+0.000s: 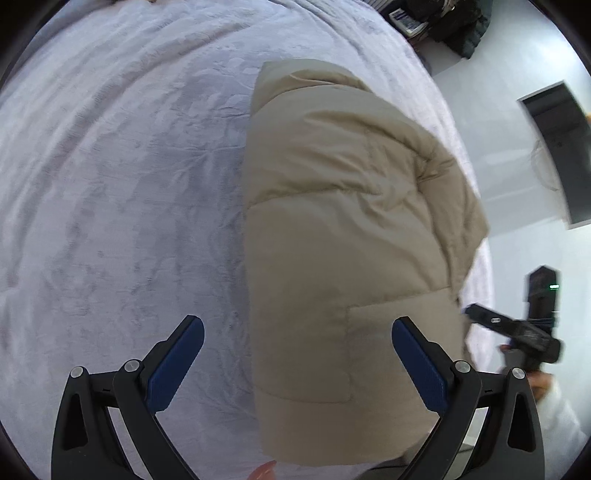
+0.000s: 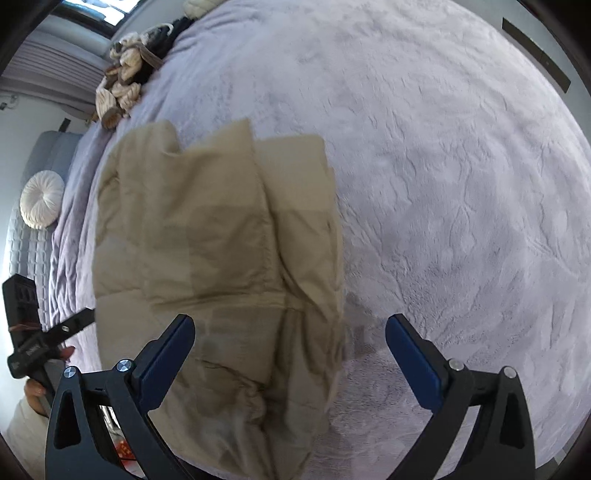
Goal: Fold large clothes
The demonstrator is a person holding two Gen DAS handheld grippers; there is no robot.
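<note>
A beige puffer jacket (image 1: 343, 240) lies folded lengthwise on a pale lilac bedspread (image 1: 122, 177). My left gripper (image 1: 297, 354) is open and empty, hovering above the jacket's near hem and left edge. The jacket also shows in the right wrist view (image 2: 221, 258), with a sleeve folded over its body. My right gripper (image 2: 290, 354) is open and empty above the jacket's near right edge. Each gripper shows in the other's view: the right one at the far right (image 1: 517, 332), the left one at the far left (image 2: 40, 343).
The bedspread (image 2: 461, 203) spreads wide around the jacket. A heap of knitted items (image 2: 122, 85) lies at the bed's far corner. A round white cushion (image 2: 40, 199) leans on a grey headboard. A dark doorway (image 1: 561, 147) and clutter (image 1: 443, 22) lie beyond the bed.
</note>
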